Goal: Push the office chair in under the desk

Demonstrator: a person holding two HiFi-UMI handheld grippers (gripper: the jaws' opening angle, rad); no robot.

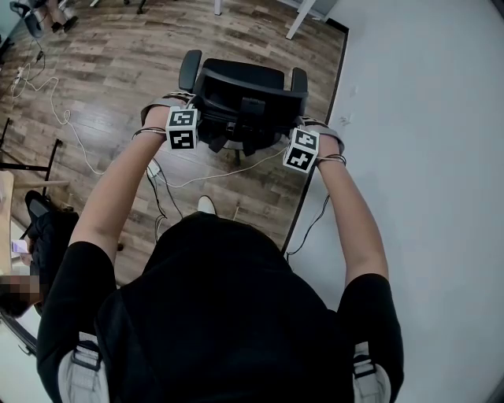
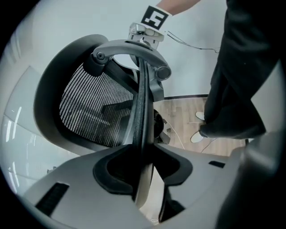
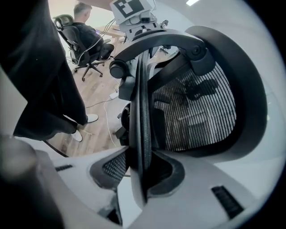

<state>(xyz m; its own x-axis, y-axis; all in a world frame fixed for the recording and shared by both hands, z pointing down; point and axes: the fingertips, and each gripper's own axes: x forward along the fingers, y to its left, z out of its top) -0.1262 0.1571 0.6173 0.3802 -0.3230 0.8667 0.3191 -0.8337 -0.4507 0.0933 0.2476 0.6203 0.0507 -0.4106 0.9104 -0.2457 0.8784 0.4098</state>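
Note:
The black mesh office chair (image 1: 244,90) stands on the wood floor right in front of me, with its back towards me. My left gripper (image 1: 197,109) sits on the left of the backrest's top edge and my right gripper (image 1: 297,126) on the right. In the left gripper view the backrest rim (image 2: 142,112) runs straight between the jaws of the left gripper (image 2: 144,179), and both pads lie against it. The right gripper view shows the same: the rim (image 3: 142,112) is clamped in the right gripper (image 3: 139,172). No desk top is visible.
A white wall (image 1: 425,118) with a dark baseboard runs close along the chair's right. Cables (image 1: 55,110) trail over the floor at left and under the chair. White table legs (image 1: 303,17) stand beyond it. Another person sits in an office chair (image 3: 85,33) further off.

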